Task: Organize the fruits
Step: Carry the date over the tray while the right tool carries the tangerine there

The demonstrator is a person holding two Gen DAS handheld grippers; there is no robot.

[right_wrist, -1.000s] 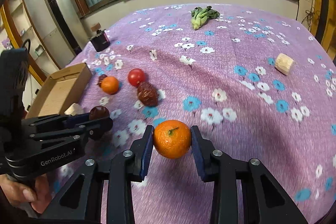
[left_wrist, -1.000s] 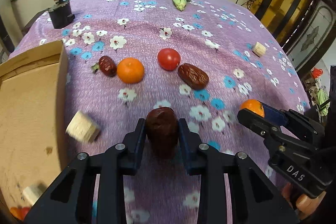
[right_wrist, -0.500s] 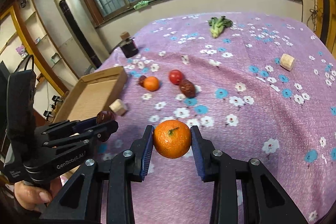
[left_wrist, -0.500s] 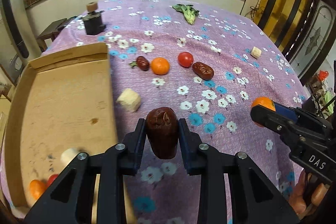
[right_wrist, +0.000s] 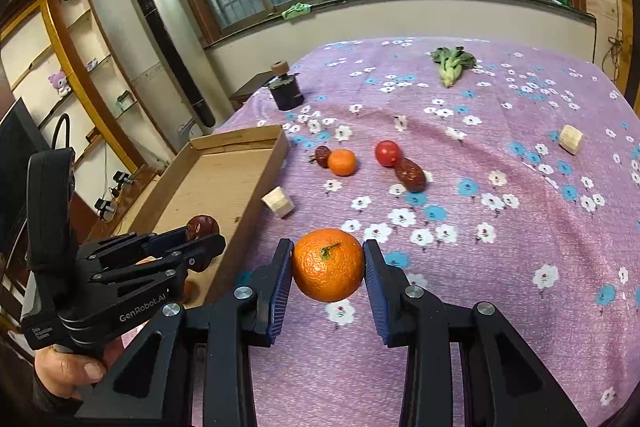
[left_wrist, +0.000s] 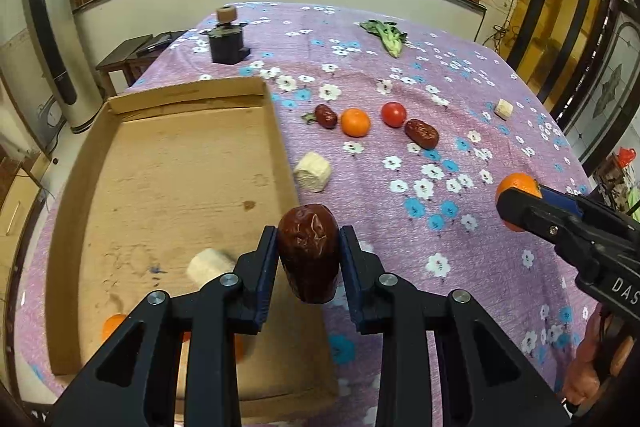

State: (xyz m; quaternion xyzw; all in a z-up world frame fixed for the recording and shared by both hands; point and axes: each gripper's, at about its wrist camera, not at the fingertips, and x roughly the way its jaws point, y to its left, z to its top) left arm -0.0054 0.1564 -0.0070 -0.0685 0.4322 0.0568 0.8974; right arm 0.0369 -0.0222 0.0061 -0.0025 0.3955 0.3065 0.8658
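Note:
My left gripper (left_wrist: 308,259) is shut on a dark red date (left_wrist: 308,251) and holds it in the air above the right wall of the cardboard tray (left_wrist: 80,211). My right gripper (right_wrist: 328,267) is shut on an orange (right_wrist: 328,265), held above the cloth right of the tray (right_wrist: 224,147). The left gripper with its date (right_wrist: 202,225) also shows in the right wrist view. On the cloth lie a small date (left_wrist: 326,115), an orange (left_wrist: 355,122), a tomato (left_wrist: 393,114) and a large date (left_wrist: 421,133). The tray holds a white chunk (left_wrist: 208,265) and orange fruit (left_wrist: 112,325).
The purple flowered tablecloth (left_wrist: 460,147) covers the table. A white chunk (left_wrist: 313,171) lies beside the tray, another (left_wrist: 503,109) at the right. A leafy green (left_wrist: 388,37) and a black object with a cork top (left_wrist: 226,41) stand at the back.
Both grippers have risen and drawn back from the table with their fruit. The left one has moved left, from over the cloth to over the tray's right wall.

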